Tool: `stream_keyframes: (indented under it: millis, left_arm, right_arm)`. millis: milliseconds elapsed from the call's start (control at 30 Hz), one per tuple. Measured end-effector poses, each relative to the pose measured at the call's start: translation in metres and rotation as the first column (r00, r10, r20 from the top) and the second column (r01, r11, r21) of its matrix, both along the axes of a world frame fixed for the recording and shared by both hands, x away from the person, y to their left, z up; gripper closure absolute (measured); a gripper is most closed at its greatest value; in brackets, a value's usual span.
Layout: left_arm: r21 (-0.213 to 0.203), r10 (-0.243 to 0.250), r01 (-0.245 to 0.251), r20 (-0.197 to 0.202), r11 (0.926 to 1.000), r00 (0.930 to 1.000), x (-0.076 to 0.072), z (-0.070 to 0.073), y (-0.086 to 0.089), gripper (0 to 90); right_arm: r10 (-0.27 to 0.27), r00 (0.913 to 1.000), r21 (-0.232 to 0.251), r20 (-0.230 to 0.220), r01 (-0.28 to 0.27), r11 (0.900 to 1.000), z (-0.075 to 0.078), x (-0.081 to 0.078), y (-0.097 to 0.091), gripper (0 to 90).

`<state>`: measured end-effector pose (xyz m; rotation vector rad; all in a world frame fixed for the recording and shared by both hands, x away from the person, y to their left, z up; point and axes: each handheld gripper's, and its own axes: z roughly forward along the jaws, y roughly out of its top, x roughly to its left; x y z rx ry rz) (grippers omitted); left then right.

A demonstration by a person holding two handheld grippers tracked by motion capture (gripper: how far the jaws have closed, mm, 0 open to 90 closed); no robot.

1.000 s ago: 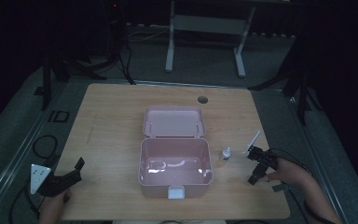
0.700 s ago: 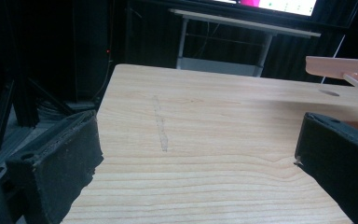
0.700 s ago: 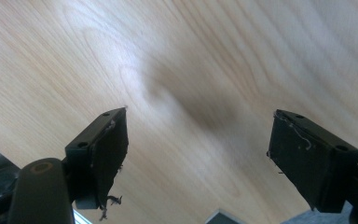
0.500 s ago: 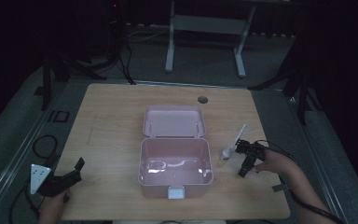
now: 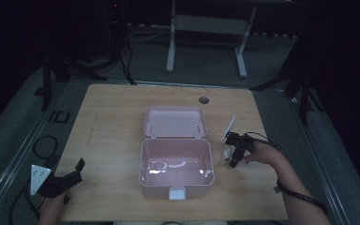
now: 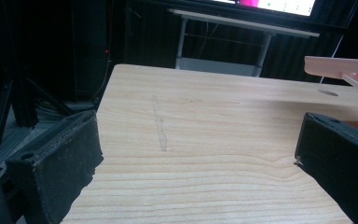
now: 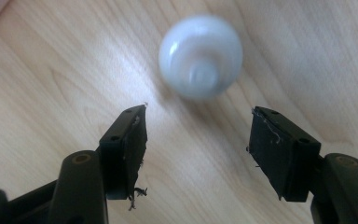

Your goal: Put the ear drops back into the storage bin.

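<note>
Right hand-held gripper (image 7: 198, 128) above small white bottle (image 7: 200, 56) on table (image 5: 117, 122) beside pink box (image 5: 176, 161), jaws apart, just been closing, nothing betw. yet: lower straight, centre, then squeeze.

From the right gripper view I see the small white bottle (image 7: 200, 56) blurred, so I cannot read its cap. In the high view it (image 5: 227, 154) is too small to tell, partly behind the right gripper (image 5: 234, 151). The pink box (image 6: 342, 70) is cut by the edge in the left gripper view.
</note>
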<state>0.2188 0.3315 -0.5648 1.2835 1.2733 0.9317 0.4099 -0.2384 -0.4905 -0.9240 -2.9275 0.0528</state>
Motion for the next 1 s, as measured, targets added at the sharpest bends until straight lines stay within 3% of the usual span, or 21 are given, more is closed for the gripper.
stream_keyframes:
  millis: [467,633,1000]
  left_arm:
    - [0.002,-0.003,0.003,0.003,1.0,1.0,0.0,0.0,0.0,0.5]
    - [0.002,-0.004,0.004,0.003,1.0,1.0,0.0,0.0,0.0,0.4]
    - [0.001,-0.003,0.003,0.002,1.0,1.0,0.0,0.0,0.0,0.4]
  right_arm:
    - [-0.021,0.9994,-0.002,-0.028,0.021,0.9998,-0.008,0.018,0.02,40.5]
    - [-0.013,0.9987,-0.011,-0.05,0.013,0.9999,-0.014,0.018,0.025,46.6]
    - [0.006,0.999,-0.04,-0.045,-0.007,0.9992,-0.016,0.019,0.029,59.1]
